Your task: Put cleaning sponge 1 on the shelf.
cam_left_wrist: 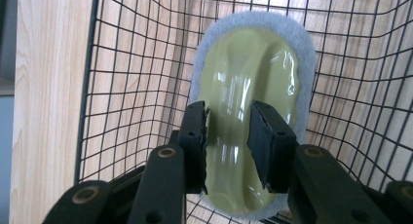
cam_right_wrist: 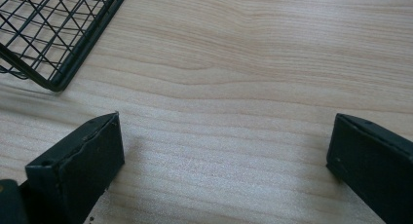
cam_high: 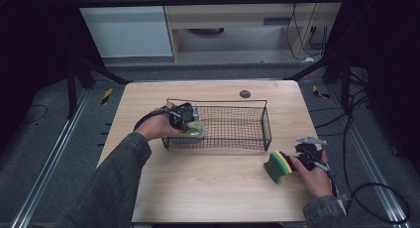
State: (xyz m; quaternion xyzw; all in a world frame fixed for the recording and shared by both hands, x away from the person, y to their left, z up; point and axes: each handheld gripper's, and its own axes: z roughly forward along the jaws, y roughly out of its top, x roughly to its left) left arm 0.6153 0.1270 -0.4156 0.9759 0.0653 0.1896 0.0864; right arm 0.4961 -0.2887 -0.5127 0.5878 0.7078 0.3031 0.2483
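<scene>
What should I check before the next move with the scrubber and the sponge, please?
1. Left gripper shut on the scrubber: ok, the jaws clamp its yellow-green handle.
2. Scrubber inside the wire basket: ok, mesh shows all around it.
3. Scrubber resting on the basket floor: cannot tell.
4. Right gripper open and empty: ok, bare table shows between its jaws.
5. Green sponge in the basket: not ok, it lies on the table beside the right gripper.
6. Sponge clear of the right gripper's jaws: cannot tell from the high view.
</scene>
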